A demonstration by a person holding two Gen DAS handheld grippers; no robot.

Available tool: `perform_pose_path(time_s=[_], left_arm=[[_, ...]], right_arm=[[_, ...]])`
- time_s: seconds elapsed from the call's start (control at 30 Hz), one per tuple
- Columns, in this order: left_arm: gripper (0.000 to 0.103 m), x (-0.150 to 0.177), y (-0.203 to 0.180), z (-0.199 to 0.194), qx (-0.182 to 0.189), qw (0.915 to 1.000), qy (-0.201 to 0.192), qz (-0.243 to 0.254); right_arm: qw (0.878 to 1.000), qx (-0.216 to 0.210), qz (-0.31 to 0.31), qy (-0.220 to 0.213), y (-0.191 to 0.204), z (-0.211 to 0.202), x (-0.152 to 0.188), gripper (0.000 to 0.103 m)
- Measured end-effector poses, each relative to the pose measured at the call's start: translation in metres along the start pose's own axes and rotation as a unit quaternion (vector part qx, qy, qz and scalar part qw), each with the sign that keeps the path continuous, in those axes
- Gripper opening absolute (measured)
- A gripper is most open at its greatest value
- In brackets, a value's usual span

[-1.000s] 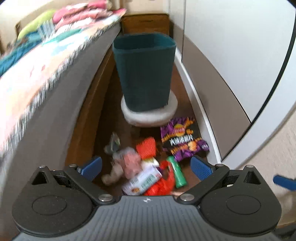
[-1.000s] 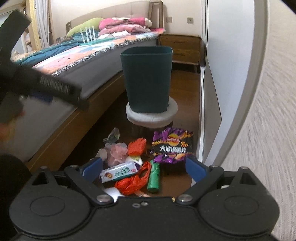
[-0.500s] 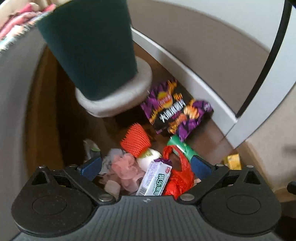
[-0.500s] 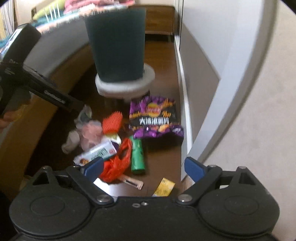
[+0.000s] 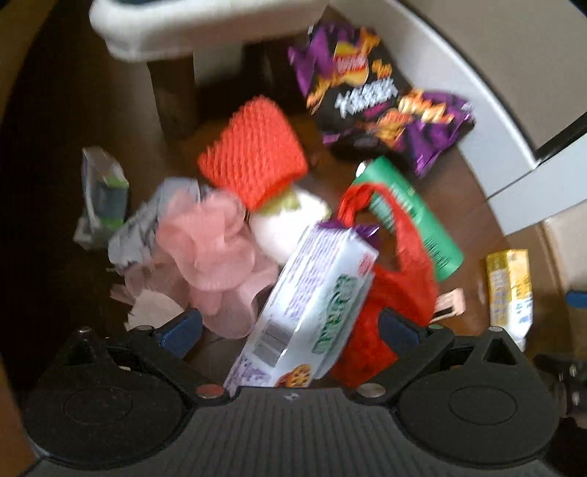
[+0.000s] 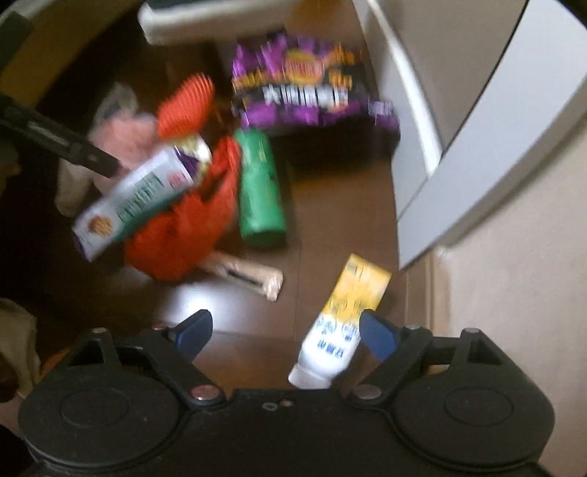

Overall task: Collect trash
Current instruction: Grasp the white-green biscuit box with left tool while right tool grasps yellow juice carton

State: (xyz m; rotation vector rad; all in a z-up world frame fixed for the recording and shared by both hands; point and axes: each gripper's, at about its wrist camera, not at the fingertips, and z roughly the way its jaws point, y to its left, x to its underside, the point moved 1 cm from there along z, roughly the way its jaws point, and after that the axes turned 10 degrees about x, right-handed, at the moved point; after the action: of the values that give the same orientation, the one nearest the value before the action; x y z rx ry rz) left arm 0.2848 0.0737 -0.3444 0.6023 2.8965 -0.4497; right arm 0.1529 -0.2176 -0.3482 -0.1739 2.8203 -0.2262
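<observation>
- We have our right gripper (image 6: 285, 332) pointed down at the dark wooden floor (image 6: 323, 227), fingers (image 6: 376, 334) spread but closing, with the yellow-and-white squeeze tube (image 6: 343, 323) lying between them; the pads do not yet press on it.
- The tube lies tilted, white cap toward us, close to our right-hand finger and well off the other. We should shift toward it so both pads meet its flat sides evenly, not one first.
- Our left gripper (image 5: 290, 326) hovers over the pile of trash with fingers (image 5: 181, 328) spread wide. The white-and-purple cardboard biscuit box (image 5: 315, 304) lies between them, propped on the crumpled red plastic bag (image 5: 389, 304), untouched as far as we can tell.
- For that box we judge a grip across its narrow width best, low enough to clear the bag handles, or the bag may come along.
- Just beside it lie the pink ruffled mesh puff (image 5: 209, 249), orange foam net sleeve (image 5: 253, 157), green cylindrical can (image 5: 414, 216) and purple crisp packet (image 5: 378, 102).
- Both views are blurred, so we should slow down before pinching.
- The bin itself is mostly out of view; only the white round stool (image 5: 176, 29) shows.
</observation>
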Motion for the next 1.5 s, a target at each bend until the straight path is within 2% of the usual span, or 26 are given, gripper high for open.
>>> perform_pose_path(time_s=[0.1, 0.27, 0.3, 0.37, 0.47, 0.53, 0.6, 0.73, 0.87, 0.93, 0.97, 1.03, 1.1, 1.23, 1.33, 1.4, 1.5], left_arm=[[0.102, 0.006, 0.014, 0.019, -0.002, 0.9997, 0.023, 0.002], [0.102, 0.011, 0.028, 0.043, 0.029, 0.9979, 0.056, -0.016], [0.102, 0.012, 0.026, 0.046, 0.031, 0.9977, 0.058, -0.013], [0.102, 0.013, 0.024, 0.051, 0.038, 0.9973, 0.062, -0.007], [0.102, 0.015, 0.024, 0.057, 0.039, 0.9968, 0.068, -0.012], [0.095, 0.017, 0.027, 0.06, 0.042, 0.9963, 0.072, -0.021], [0.091, 0.017, 0.03, 0.062, 0.046, 0.9957, 0.074, -0.031], [0.091, 0.016, 0.033, 0.051, 0.049, 0.9962, 0.057, -0.043], [0.091, 0.016, 0.044, 0.044, 0.05, 0.9949, 0.052, -0.07], [0.079, 0.016, 0.049, 0.045, 0.053, 0.9938, 0.053, -0.082], [0.077, 0.017, 0.05, 0.048, 0.057, 0.9931, 0.057, -0.085], [0.074, 0.016, 0.049, 0.049, 0.066, 0.9917, 0.061, -0.092], [0.074, 0.013, 0.046, 0.038, 0.086, 0.9904, 0.047, -0.097], [0.074, 0.007, 0.045, 0.026, 0.078, 0.9923, 0.025, -0.093], [0.074, 0.009, 0.05, 0.042, 0.061, 0.9924, 0.045, -0.097], [0.074, 0.014, 0.053, 0.05, 0.066, 0.9915, 0.06, -0.095], [0.074, 0.018, 0.046, 0.059, 0.06, 0.9928, 0.076, -0.071]], right_arm=[[0.999, -0.005, 0.021, 0.036, -0.002, 0.023, 0.003, 0.086], [0.996, -0.017, 0.047, 0.071, 0.0, 0.051, 0.006, 0.085], [0.996, -0.016, 0.045, 0.074, 0.002, 0.054, 0.005, 0.088], [0.997, -0.005, 0.043, 0.065, 0.006, 0.055, 0.002, 0.091], [0.998, 0.002, 0.034, 0.059, 0.012, 0.055, -0.006, 0.089], [0.998, 0.015, 0.033, 0.059, 0.013, 0.053, -0.011, 0.08], [0.997, 0.022, 0.05, 0.057, 0.006, 0.05, -0.015, 0.077], [0.995, 0.031, 0.08, 0.047, -0.01, 0.044, -0.021, 0.077], [0.995, 0.051, 0.072, 0.054, -0.016, 0.058, -0.026, 0.077], [0.994, 0.052, 0.077, 0.06, -0.017, 0.064, -0.026, 0.077], [0.993, 0.049, 0.082, 0.062, -0.018, 0.066, -0.026, 0.076], [0.993, 0.042, 0.091, 0.067, -0.02, 0.067, -0.026, 0.076], [0.993, 0.038, 0.093, 0.067, -0.021, 0.067, -0.026, 0.076], [0.993, 0.031, 0.097, 0.066, -0.022, 0.067, -0.026, 0.076], [0.992, 0.028, 0.096, 0.071, -0.021, 0.07, -0.026, 0.075], [0.993, 0.028, 0.094, 0.072, -0.019, 0.073, -0.025, 0.074], [0.992, 0.026, 0.097, 0.077, -0.018, 0.08, -0.025, 0.074]])
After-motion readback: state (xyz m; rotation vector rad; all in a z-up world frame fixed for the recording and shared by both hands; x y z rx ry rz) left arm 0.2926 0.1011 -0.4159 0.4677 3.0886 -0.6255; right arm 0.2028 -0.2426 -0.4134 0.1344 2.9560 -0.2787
